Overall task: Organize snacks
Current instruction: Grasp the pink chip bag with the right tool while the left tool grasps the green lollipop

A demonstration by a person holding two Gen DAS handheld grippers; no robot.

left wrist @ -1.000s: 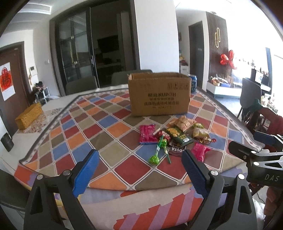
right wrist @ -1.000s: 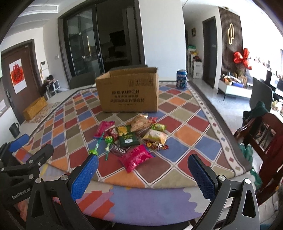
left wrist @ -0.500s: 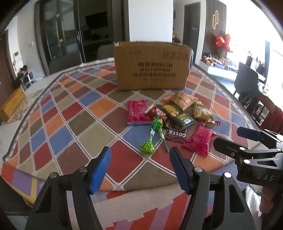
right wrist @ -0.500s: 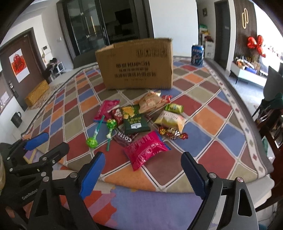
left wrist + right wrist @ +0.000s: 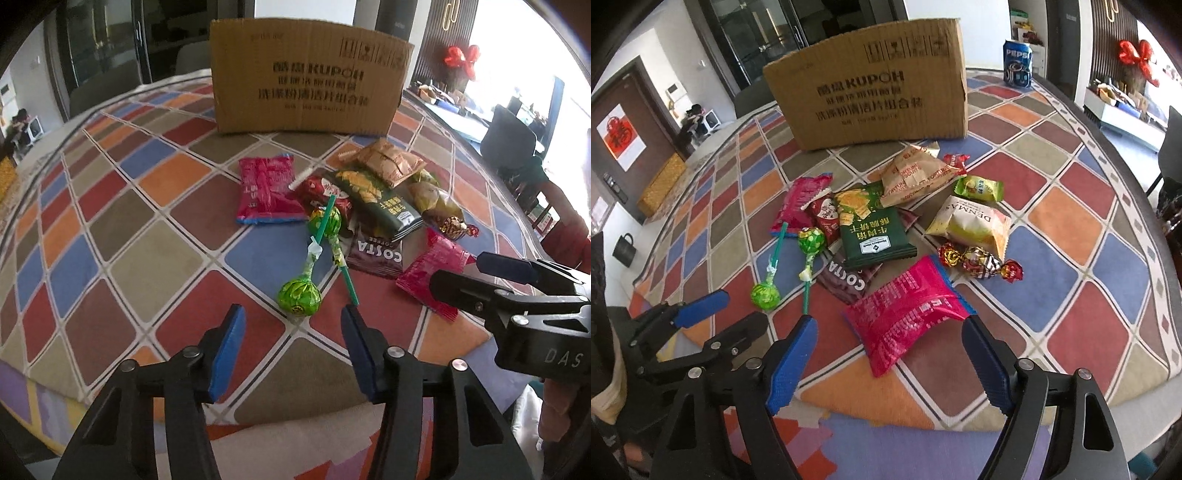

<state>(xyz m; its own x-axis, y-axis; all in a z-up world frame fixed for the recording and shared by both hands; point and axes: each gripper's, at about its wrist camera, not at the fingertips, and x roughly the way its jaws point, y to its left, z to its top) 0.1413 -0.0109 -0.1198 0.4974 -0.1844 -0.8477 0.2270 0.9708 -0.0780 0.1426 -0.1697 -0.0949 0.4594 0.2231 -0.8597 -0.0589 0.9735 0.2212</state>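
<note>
The pink snack bag (image 5: 905,310) lies just above the right gripper (image 5: 890,354), slanting toward upper right; both grippers' jaws are spread, empty.

Left gripper (image 5: 291,325): black plastic arms, silver rivet screws, blue ribbed pads (image 5: 227,354) on both fingers. Right gripper (image 5: 886,343) looked the same, black frame, blue textured pads (image 5: 792,365), round silver screws. White "DAS" lettering showed on the right gripper's body in the left view.
</note>
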